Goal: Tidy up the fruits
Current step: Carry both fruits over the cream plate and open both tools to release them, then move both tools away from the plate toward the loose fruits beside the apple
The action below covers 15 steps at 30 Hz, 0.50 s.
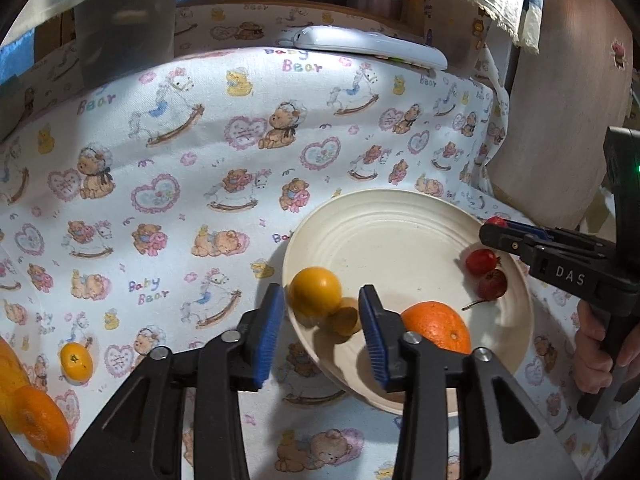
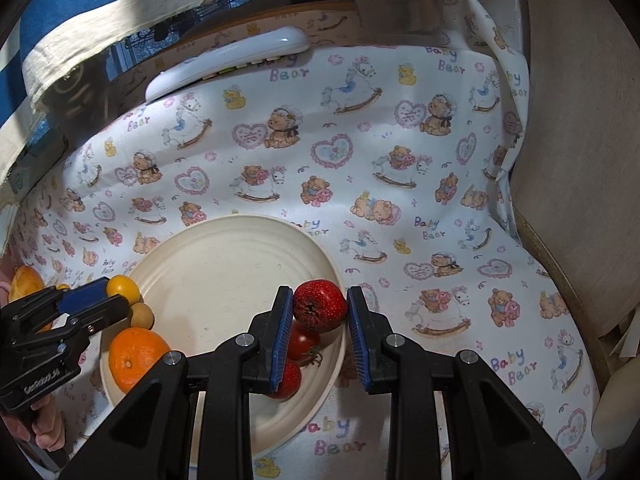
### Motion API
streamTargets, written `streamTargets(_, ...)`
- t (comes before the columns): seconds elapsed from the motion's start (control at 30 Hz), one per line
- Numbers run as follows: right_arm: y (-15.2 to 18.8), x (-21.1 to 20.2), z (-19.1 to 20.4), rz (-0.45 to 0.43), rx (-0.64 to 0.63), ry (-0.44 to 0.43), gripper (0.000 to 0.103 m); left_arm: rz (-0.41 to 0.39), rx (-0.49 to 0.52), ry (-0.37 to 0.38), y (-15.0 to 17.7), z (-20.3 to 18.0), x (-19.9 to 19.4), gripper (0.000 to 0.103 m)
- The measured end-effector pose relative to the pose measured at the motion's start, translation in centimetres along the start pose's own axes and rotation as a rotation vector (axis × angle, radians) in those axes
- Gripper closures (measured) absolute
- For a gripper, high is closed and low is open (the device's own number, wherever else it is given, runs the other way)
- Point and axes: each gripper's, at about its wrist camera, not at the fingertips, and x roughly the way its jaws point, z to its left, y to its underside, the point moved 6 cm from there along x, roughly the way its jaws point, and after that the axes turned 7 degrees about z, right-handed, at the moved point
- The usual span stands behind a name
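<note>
A cream plate [image 1: 400,240] lies on the bear-print cloth and also shows in the right wrist view [image 2: 224,256]. On it lie a yellow fruit [image 1: 315,291], a small brownish fruit [image 1: 345,320], a large orange [image 1: 438,326] and two small red fruits [image 1: 482,261]. My left gripper [image 1: 320,328] is open over the plate's near rim, with the yellow and brownish fruits between its fingers, apart from both pads. My right gripper [image 2: 320,332] is shut on a red fruit [image 2: 320,306] above the plate's right rim, over the two other red fruits [image 2: 302,344].
A small orange [image 1: 76,362] lies on the cloth at the left, with larger orange fruits [image 1: 40,420] at the left edge. A white remote [image 1: 368,46] lies at the back. A chair back [image 2: 580,160] stands at the right.
</note>
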Motion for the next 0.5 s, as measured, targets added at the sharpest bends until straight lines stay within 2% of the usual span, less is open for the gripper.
streamTargets(0.03, 0.0, 0.0, 0.0, 0.001, 0.002, -0.002, 0.074, 0.000, 0.001, 0.002, 0.0, 0.0, 0.0, 0.064)
streamTargets(0.13, 0.0, -0.1, 0.0, -0.001, 0.005, -0.013, 0.072, -0.015, 0.002, 0.006, -0.1, 0.0, -0.3, 0.054)
streamTargets(0.2, -0.1, -0.3, 0.0, -0.010, 0.006, -0.010, 0.061, -0.036, 0.009, -0.011, -0.2, 0.0, -0.5, 0.043)
streamTargets(0.23, -0.2, -0.5, 0.0, -0.022, 0.007, 0.001, 0.046, -0.047, 0.012, -0.019, -0.3, 0.0, -0.7, 0.041)
streamTargets(0.27, -0.3, -0.8, -0.1, -0.042, 0.008, 0.016, 0.040, -0.058, 0.014, -0.028, -0.3, 0.0, -0.8, 0.039)
streamTargets(0.33, -0.5, -1.4, -0.1, -0.072, 0.000, 0.029, 0.037, -0.077, 0.015, -0.038, -0.5, 0.1, -1.1, 0.035)
streamTargets(0.4, -0.7, -1.9, 0.0, -0.095, 0.001, 0.023, 0.035, -0.103, 0.013, -0.047, -0.6, 0.1, -1.4, 0.026)
streamTargets(0.47, -0.8, -2.4, 0.0, -0.124, 0.009, 0.018, 0.027, -0.136, 0.011, -0.059, -0.7, 0.2, -1.9, 0.021)
streamTargets(0.5, -0.9, -2.7, 0.0, -0.139, 0.008, 0.020, 0.026, -0.157, 0.010, -0.064, -0.9, 0.2, -2.3, 0.018)
